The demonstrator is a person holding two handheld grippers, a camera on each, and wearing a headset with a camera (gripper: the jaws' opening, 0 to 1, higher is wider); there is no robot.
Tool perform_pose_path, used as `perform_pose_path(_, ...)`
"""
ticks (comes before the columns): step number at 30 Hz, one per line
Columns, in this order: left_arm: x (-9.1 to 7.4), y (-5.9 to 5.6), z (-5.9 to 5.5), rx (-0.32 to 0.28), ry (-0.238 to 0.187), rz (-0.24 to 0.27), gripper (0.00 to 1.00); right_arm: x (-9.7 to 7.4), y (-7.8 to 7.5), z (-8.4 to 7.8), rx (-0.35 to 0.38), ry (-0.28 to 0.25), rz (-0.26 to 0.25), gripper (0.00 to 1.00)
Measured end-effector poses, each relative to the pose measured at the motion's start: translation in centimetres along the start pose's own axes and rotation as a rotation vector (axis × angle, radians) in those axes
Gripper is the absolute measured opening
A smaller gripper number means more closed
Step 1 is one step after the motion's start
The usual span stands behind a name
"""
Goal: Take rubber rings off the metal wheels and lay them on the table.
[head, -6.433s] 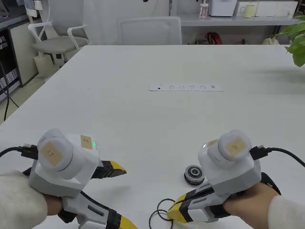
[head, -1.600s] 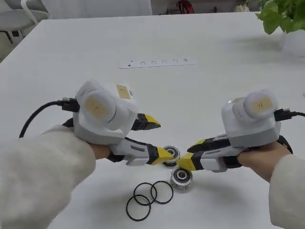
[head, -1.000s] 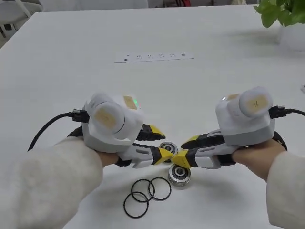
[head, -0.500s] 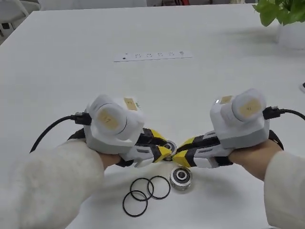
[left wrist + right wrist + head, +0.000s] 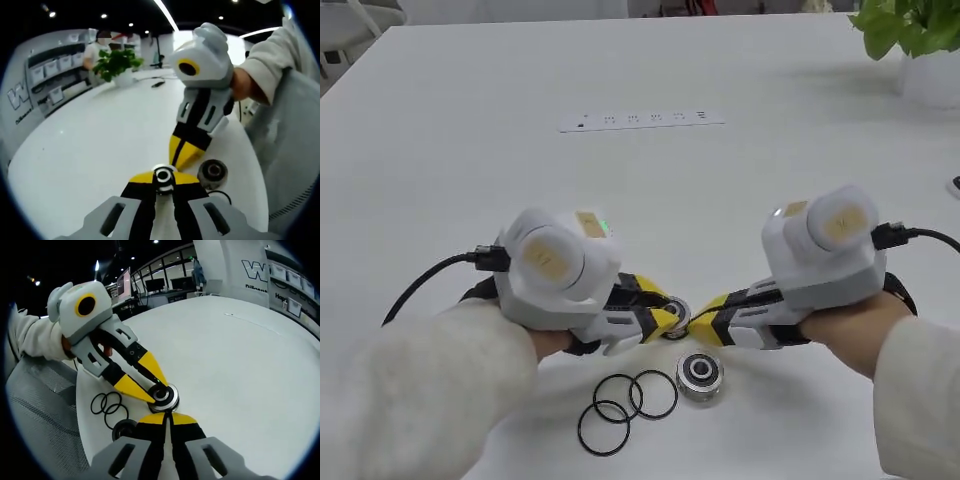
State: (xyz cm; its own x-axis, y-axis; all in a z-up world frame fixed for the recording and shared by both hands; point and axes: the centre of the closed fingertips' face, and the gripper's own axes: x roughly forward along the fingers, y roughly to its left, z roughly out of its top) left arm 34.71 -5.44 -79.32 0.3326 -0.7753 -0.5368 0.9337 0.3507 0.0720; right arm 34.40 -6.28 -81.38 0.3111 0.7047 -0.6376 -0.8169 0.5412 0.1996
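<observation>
My left gripper clamps its jaws on a metal wheel, steadying it so my right gripper, jaws closed at the rim, can peel the ring. I cannot tell whether rubber is pinched. The head view adds three loose rubber rings on the tabletop, beside a second wheel.

The left gripper and the right gripper look alike: a white and grey housing, black jaw arms and pointed yellow tips. Each housing has a round cap on top with a pale tan sticker. A small green light glows on the left one. A black cable leaves the rear of each. Behind the grips, fuzzy cream sleeves cover both arms.
</observation>
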Motion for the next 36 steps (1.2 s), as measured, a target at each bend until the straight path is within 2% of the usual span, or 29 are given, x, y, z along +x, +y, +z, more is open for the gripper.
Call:
perform_pose_path(4, -0.01, -0.04, 0.00, -0.002, -0.011, 0.004, 0.13, -0.03, 0.08, -0.04, 0.046, -0.005, 0.003, 0.00)
perform_pose_path(16, -0.08, -0.07, 0.01, -0.004, -0.027, 0.007, 0.13, -0.18, -0.05, 0.04, 0.090, -0.017, 0.005, 0.00)
perform_pose_path(27, -0.17, -0.21, 0.00, -0.015, -0.035, 0.007, 0.13, -0.26, -0.08, 0.13, 0.098, -0.026, -0.002, 0.00)
perform_pose_path(36, -0.19, -0.26, -0.02, -0.015, -0.037, 0.007, 0.13, -0.61, -0.29, 0.53, 0.143, -0.058, -0.008, 0.00)
